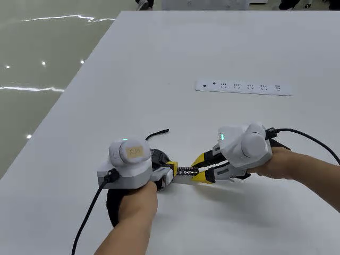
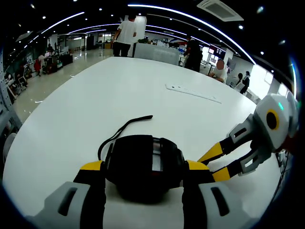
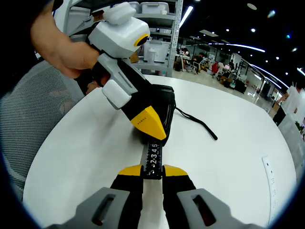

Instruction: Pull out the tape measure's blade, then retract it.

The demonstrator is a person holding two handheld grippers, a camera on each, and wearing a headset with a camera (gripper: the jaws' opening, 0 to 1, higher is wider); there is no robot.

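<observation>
The black tape measure case rests on the white table, with my left gripper shut around it, a yellow-tipped jaw on each side. In the head view the case sits at the left gripper. A short length of blade, printed with black numerals, runs out of the case to my right gripper, which is shut on the blade's end. The right gripper lies close to the left one, the blade spanning the small gap. The case's black strap trails on the table behind.
A white power strip lies flat farther back on the table. The table's left edge drops to a glossy floor. A grey mesh chair stands by the near edge. People stand beyond the far end.
</observation>
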